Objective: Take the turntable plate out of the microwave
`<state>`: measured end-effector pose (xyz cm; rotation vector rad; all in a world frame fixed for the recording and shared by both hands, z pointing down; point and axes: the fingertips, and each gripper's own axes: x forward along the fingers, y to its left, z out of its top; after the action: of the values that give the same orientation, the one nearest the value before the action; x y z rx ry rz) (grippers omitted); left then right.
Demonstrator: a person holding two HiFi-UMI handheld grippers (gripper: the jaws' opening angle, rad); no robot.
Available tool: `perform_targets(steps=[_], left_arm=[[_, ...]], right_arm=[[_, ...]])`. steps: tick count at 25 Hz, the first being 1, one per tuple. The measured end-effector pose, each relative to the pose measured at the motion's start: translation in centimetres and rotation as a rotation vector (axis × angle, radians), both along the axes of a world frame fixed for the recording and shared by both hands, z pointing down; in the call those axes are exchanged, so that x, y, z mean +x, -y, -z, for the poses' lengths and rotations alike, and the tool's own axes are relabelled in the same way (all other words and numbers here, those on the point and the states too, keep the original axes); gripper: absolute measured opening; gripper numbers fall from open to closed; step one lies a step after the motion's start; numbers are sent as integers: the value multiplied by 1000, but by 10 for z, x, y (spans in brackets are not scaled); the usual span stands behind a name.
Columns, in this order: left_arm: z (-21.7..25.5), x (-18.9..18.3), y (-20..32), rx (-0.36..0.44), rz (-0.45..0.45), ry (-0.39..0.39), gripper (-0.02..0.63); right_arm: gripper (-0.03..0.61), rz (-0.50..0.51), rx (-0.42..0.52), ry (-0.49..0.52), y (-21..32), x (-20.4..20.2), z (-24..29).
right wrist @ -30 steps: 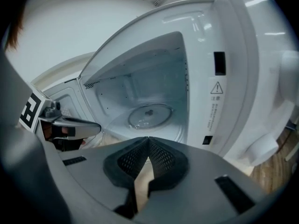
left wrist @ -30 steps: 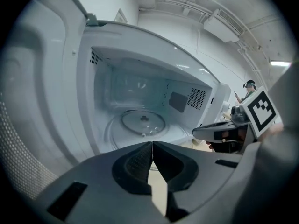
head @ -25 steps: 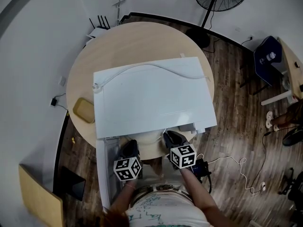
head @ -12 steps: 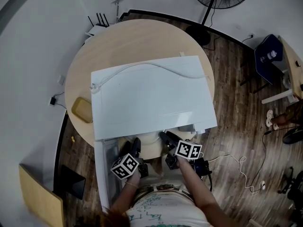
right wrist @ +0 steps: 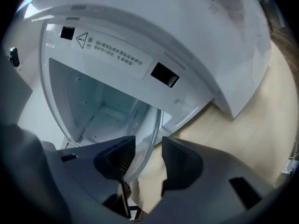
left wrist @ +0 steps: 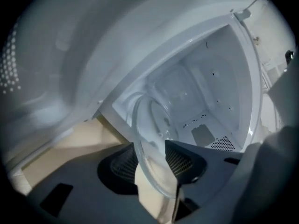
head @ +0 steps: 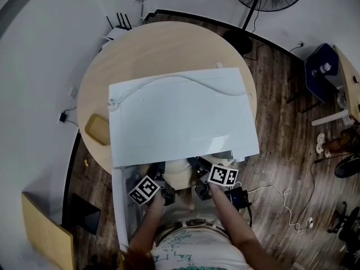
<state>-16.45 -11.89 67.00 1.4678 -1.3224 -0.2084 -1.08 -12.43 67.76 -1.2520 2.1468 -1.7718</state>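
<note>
The person is standing at the lower middle of the head view and reaching both tools into the mouth of the white microwave [head: 180, 117]. It is sitting on the round wooden table [head: 163, 44], with its door [head: 125, 207] hanging open at the lower left. The glass turntable plate [left wrist: 150, 134] is lying at the front of the cavity [left wrist: 205, 87]. Its near rim is poking out past the opening, with the table's pale wood showing beneath it.

The left hand-held gripper [left wrist: 150, 161] is standing wide, its jaws having just been closing in. The plate's rim is running between the ribbed pads [left wrist: 122, 164] at the lower centre of the left gripper view. The right hand-held gripper [right wrist: 144, 157] is likewise standing open after narrowing a little. There the rim is lying close against the pad on the left of the right gripper view, and a sliver of table is showing between the glass and the other pad. A white cable [head: 169, 82] is lying across the microwave's top.
</note>
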Motion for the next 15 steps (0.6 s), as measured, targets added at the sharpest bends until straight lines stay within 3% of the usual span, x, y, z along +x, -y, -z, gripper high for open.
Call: perform_targets(steps=[2,7,15], left_arm=[[-1,1,0,4,3,-7,143],[-2,3,-3,12,5,-35,129],[-1,7,-18,18,2,-42,118]], right_arm=[[129,12,0,-8,3,-2,-1],[87,22,-19,24,3,-1,-2],[83,43,-11,25,-7,2,-1]])
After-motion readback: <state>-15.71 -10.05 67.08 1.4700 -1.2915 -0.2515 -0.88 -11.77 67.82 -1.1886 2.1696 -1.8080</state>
